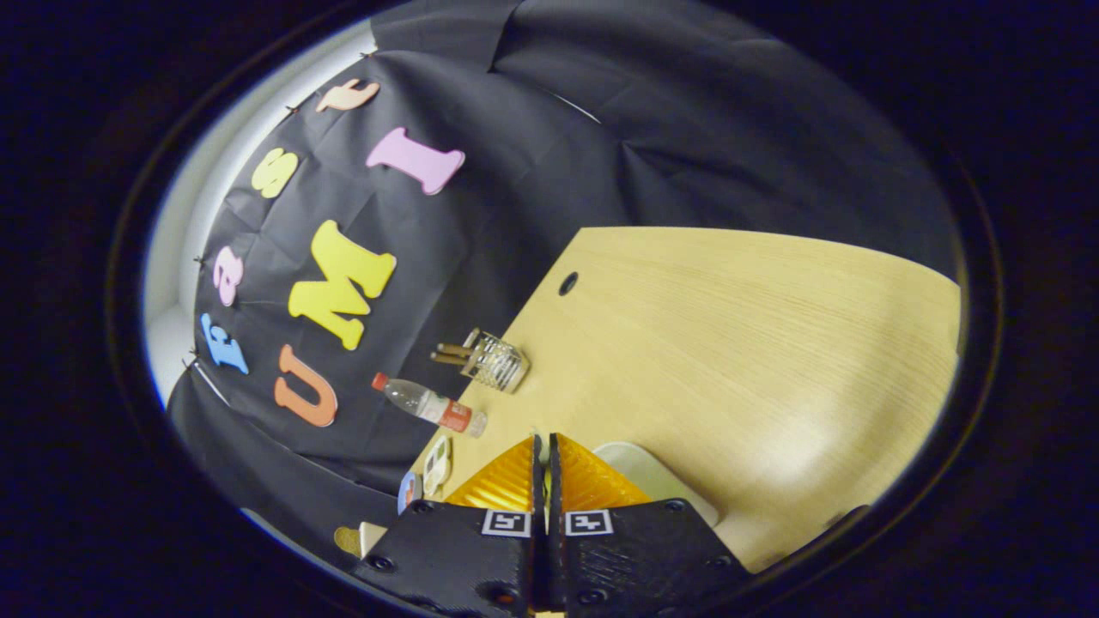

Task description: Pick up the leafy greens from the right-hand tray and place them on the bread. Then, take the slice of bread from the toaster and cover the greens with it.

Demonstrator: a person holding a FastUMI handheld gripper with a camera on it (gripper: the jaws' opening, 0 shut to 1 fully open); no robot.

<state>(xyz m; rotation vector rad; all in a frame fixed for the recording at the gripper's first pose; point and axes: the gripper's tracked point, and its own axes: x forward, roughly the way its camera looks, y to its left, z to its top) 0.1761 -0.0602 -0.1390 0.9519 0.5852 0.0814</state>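
The tongs (543, 446) are seen at the near end of the gripper view with their two fingers drawn together, tip against tip, and nothing is clamped between them. The view is strongly tilted, so that the pale wood-grain counter (738, 343) runs off at a slant ahead of the fingers.

Just beyond and beside the fingertips, a pale, cream-coloured flat tray (657, 476) is partly hidden behind the tongs; what lies on it cannot be made out. No leafy greens, bread or toaster can be identified from this angle.

Further ahead, at the counter's edge against the black cloth wall (532, 189), a clear ribbed glass holder with brown wooden sticks (491, 359) is seen, and near it a clear plastic bottle with a red cap and red label (428, 403). Closer to the fingers, along the same edge, a few small pale objects (436, 465) are visible, too small to be told. A dark round hole (567, 283) is set in the counter well beyond the glass holder.
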